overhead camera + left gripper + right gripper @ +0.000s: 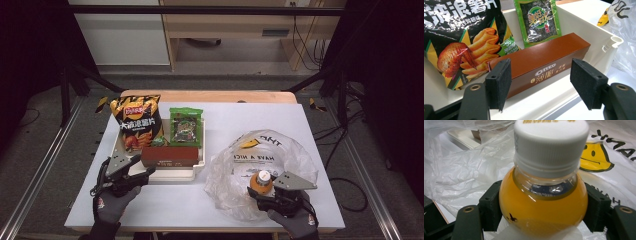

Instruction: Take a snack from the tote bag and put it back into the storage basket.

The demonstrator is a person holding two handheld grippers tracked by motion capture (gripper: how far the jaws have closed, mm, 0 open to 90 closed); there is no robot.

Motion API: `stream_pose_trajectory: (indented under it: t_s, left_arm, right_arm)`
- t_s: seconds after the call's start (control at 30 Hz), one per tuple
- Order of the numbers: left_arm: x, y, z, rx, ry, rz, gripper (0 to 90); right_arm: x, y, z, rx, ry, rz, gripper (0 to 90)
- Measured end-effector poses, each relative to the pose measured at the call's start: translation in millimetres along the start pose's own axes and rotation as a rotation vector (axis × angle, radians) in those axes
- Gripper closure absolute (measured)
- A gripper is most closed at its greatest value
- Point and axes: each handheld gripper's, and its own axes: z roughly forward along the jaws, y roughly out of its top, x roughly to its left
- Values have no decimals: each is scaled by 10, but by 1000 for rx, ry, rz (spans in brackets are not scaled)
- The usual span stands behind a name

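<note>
Orange juice bottle (544, 202) up close between right tongs (272, 192), pads pinching its round shoulders, white cap up, standing on the clear smiley plastic bag (260, 152) at bench (310, 130) right. Left tongs (134, 172) spread, holding nothing, hovering at near edge of white tray (200, 167), lined up on brown Oreo box (544, 63); chips bag (137, 122) and seaweed pack (186, 125) behind. Step, likely: bagging the bottle. Next needs firm grip, then lift and bag mouth opened.
</note>
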Motion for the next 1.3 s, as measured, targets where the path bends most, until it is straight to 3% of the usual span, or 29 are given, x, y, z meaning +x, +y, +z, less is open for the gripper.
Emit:
stream_pose_trajectory:
  t_s: [0.17, 0.77, 1.3]
  left_arm:
    - [15, 2, -10, -5, 4, -4, 330]
    - [40, 35, -69, -27, 9, -9, 330]
    - [59, 57, -118, -40, 16, -10, 330]
  right_arm:
    - [7, 51, -11, 7, 10, 0, 304]
    - [14, 618, -239, -134, -7, -32, 305]
    - [140, 1048, -350, -167, 13, -87, 306]
